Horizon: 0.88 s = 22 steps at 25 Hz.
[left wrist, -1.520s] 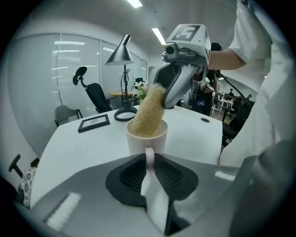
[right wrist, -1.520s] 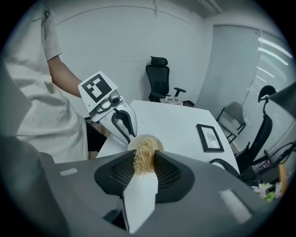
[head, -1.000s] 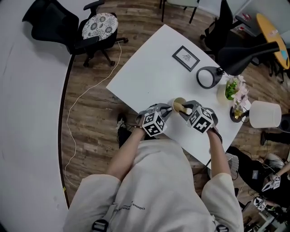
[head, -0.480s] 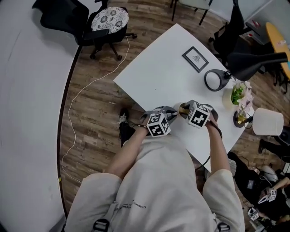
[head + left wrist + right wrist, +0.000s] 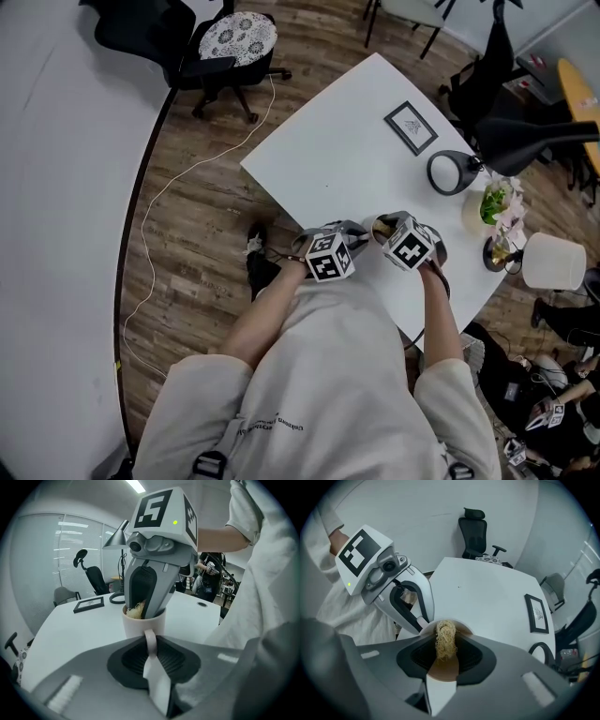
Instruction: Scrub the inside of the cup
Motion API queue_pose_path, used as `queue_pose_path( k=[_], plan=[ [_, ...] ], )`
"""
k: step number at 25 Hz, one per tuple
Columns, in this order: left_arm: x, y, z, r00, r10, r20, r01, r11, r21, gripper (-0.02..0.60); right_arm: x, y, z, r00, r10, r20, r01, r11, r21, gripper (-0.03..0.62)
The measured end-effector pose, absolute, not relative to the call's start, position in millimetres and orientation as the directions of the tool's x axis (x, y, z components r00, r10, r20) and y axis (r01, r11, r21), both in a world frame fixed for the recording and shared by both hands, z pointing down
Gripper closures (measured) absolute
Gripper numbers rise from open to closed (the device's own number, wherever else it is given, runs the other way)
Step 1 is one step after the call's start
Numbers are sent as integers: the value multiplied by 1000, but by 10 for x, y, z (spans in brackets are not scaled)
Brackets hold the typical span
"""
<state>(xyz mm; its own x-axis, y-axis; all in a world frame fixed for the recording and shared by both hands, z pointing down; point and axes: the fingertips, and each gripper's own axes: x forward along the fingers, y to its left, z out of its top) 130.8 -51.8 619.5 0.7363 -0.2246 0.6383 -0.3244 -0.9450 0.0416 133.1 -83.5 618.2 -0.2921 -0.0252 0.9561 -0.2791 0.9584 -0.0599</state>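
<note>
A pale cup (image 5: 143, 623) stands near the front edge of the white table (image 5: 347, 159). My left gripper (image 5: 151, 641) is shut on the cup's handle (image 5: 150, 638). From above, my right gripper (image 5: 444, 644) reaches into the cup's brown inside (image 5: 443, 670), shut on a yellowish fibre scrubber (image 5: 445, 637). In the left gripper view the scrubber (image 5: 136, 610) shows just over the rim, between the right gripper's fingers. In the head view the cup (image 5: 382, 225) is mostly hidden by the right gripper (image 5: 388, 230); the left gripper (image 5: 360, 236) sits beside it.
Farther back on the table lie a framed picture (image 5: 411, 127) and a round lamp base (image 5: 450, 172). A flower vase (image 5: 495, 202) and a white lampshade (image 5: 553, 260) stand to the right. An office chair (image 5: 230, 42) and a floor cable (image 5: 150, 216) are to the left.
The right gripper has shifted over the cup and now covers most of it in the head view. The left gripper keeps its hold on the handle.
</note>
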Motion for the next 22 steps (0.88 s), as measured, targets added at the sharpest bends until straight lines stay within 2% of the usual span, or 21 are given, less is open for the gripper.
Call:
queue_pose_path(
  k=[8,16,22],
  plan=[
    [1320,-472,6201,740,-200,642,-304,-951,54,529,1357,-922,6213,-201,-219,955,-365,921,134,464],
    [1356,-439,6134,760,-203,617,-327,-940,93,529,1450,-989,6163,-36,-287,957,-246,931,270,467],
    [1325,-412,6128,765,-209,609,-339,-935,104,529,1458,-957,6151,25,-239,971,-157,958,240,467]
  ],
)
